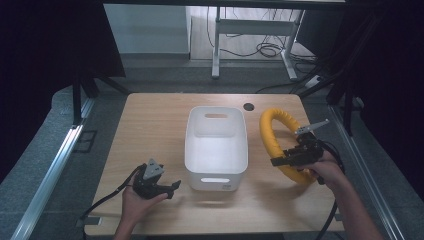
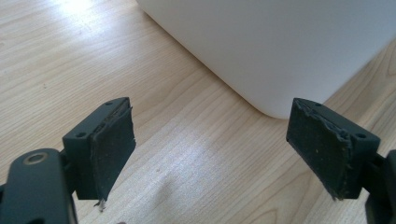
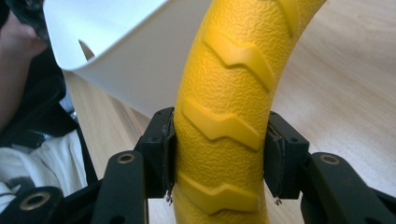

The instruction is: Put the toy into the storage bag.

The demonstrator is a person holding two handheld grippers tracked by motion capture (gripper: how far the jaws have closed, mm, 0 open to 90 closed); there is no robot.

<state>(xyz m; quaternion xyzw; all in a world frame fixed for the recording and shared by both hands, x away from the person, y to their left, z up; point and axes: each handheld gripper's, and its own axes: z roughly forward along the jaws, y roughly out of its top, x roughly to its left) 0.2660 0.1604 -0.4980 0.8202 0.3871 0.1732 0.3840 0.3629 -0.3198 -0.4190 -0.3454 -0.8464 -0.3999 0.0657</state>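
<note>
1. Wooden table (image 1: 150,130), pale grain, bare along the 9 o'clock side and across the far strip toward 12 o'clock. Small dark round hole (image 1: 248,106) near the far edge, at about 1 o'clock from the bin.
2. White plastic bin (image 1: 216,148) at table centre, long axis running 12 to 6 o'clock, handle slots cut in both end walls. Nothing seen inside; interior bare white.
3. Yellow ring (image 1: 274,135) at 3 o'clock of the bin, tilted up off the table, far arc just beside the bin's far right corner. Textured surface with raised chevron ridges, seen close in the right gripper view (image 3: 224,93).
4. Right gripper (image 1: 281,161) clamped across the near arc of the ring, pads (image 3: 169,154) pressed on both flanks of the yellow band. Table's right edge near, at 3 o'clock of that hand; little free room there.
5. Left gripper (image 1: 174,187) at 7 o'clock of the bin, low over the table near the front edge, pointed toward the bin's near left corner. Jaws spread wide, holding nothing; bare wood between the pads (image 2: 112,149), bin wall (image 2: 280,51) just beyond the tips.
6. Open wood between left gripper and bin; apart, not touching.
</note>
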